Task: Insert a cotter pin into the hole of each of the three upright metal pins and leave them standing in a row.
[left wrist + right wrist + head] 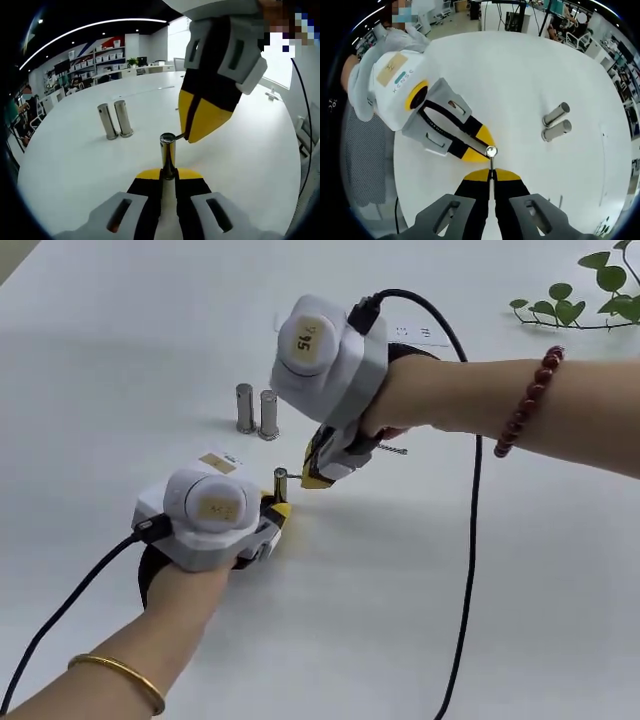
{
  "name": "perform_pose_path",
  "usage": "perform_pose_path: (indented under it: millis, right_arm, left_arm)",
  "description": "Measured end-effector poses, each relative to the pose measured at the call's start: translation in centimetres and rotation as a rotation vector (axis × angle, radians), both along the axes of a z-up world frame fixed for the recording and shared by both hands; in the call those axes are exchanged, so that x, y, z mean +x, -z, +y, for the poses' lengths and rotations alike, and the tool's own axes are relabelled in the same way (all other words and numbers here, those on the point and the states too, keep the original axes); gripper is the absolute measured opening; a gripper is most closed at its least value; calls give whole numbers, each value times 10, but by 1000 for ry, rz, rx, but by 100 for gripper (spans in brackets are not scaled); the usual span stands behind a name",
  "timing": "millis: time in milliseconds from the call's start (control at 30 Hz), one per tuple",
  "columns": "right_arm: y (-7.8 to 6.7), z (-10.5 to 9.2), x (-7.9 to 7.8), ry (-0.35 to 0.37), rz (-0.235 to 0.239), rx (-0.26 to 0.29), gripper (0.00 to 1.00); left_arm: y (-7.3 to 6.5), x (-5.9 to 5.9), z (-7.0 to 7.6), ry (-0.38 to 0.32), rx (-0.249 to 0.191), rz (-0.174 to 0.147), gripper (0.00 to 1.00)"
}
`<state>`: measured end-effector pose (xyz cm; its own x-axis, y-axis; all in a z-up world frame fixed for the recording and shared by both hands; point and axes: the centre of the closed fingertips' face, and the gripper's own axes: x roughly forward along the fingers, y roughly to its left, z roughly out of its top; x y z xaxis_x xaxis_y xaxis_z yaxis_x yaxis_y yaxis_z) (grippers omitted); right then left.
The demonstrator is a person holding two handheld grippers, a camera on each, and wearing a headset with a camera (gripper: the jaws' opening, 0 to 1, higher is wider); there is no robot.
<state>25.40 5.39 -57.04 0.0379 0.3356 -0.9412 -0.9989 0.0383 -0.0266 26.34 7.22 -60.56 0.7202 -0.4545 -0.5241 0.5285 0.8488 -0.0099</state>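
Head view: three metal pins (245, 407) (268, 414) (281, 484)

Two pins (257, 412) stand together on the table (400, 580). Nearer, the third pin (281, 483) stands in the left gripper (279, 513), the right gripper's (313, 479) cotter pin (491, 161) at its top.

White housings, black jaws and yellow tips are seen on the left gripper (278, 512) and the right gripper (314, 480). The gripped metal pin (281, 483), the two metal pins (245, 407) at ten o'clock of it and the cotter pin (491, 162) are silvery. The table (520, 620) is white, the cable (470, 540) black. A dark red bead bracelet (525, 405) is seen at three o'clock, a gold bangle (120, 675) at seven, green leaves (590, 300) at two.
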Motion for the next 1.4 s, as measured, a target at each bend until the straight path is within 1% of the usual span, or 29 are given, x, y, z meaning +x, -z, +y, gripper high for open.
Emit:
perform_pose_path:
  millis: [333, 433, 567, 700, 833, 900, 1100, 1233, 1400]
  right_arm:
    - [-1, 5, 1, -4, -1, 24, 0]
    - [0, 8, 0, -2, 1, 39, 0]
    - [-1, 12, 0, 10, 13, 73, 0]
    - [-3, 16, 1, 17, 15, 109, 0]
    - [-8, 15, 3, 26, 10, 139, 6]
    - [-9, 14, 2, 27, 12, 140, 7]
    - [-10, 5, 0, 10, -2, 117, 6]
    - [-9, 1, 0, 19, 5, 109, 2]
    - [-8, 0, -1, 34, 17, 117, 0]
  left_arm:
    - [0, 0, 0, 6, 6, -3, 6]
    - [0, 0, 0, 4, 6, -3, 6]
    - [0, 0, 1, 7, 8, -4, 6]
    - [1, 0, 1, 7, 9, -3, 6]
    - [1, 0, 1, 4, 9, -3, 6]
    - [1, 0, 1, 3, 9, -4, 6]
    - [0, 0, 1, 2, 10, -4, 6]
    - [0, 0, 1, 1, 9, -4, 6]
    - [0, 0, 1, -2, 10, -5, 6]
